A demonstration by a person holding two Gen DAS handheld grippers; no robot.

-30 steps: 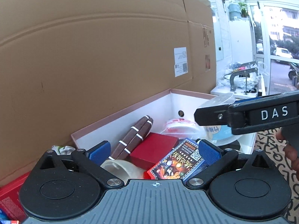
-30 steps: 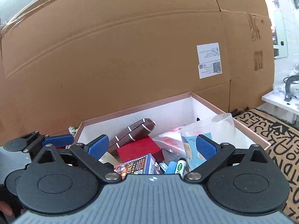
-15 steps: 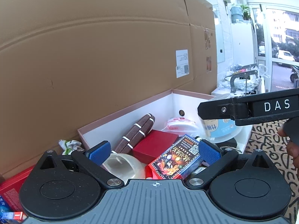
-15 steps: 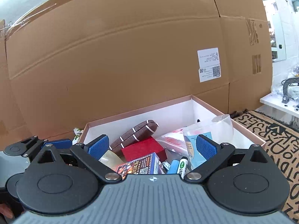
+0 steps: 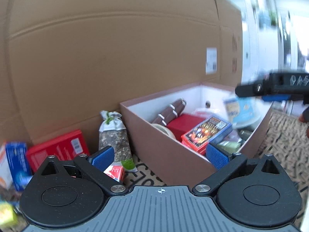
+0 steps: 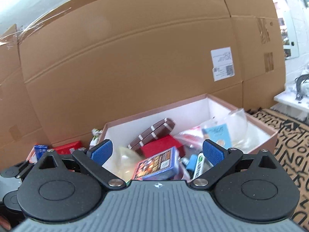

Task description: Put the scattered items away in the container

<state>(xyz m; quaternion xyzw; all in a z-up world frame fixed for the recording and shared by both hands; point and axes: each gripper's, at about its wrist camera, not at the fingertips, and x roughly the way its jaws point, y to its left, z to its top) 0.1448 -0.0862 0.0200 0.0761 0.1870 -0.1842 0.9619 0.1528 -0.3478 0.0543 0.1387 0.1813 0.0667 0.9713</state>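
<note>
A pink box [image 5: 154, 145] with a white inside [image 6: 193, 112] stands on the floor and holds a brown striped case [image 5: 170, 110], a red box [image 5: 183, 123], a colourful card pack [image 5: 208, 131] and a clear cup with a blue label [image 6: 220, 133]. To its left, outside it, lie a grey pouch of seeds [image 5: 114, 135], a flat red box [image 5: 58, 148] and a blue carton [image 5: 16, 160]. My left gripper [image 5: 158, 157] is open and empty before the box's near left corner. My right gripper [image 6: 157, 152] is open and empty over the box; its fingers [image 5: 270, 89] show in the left wrist view.
A large brown cardboard sheet [image 6: 135, 58] stands as a wall right behind the box. A tan rug with black letters [image 6: 289, 139] covers the floor to the right. A small red and white packet [image 5: 114, 171] lies under my left gripper. A white shelf [image 6: 289, 98] stands far right.
My left gripper has pulled back and swung left, out of the box, so the loose items beside it came into view. The right gripper rose and drew back a little.
</note>
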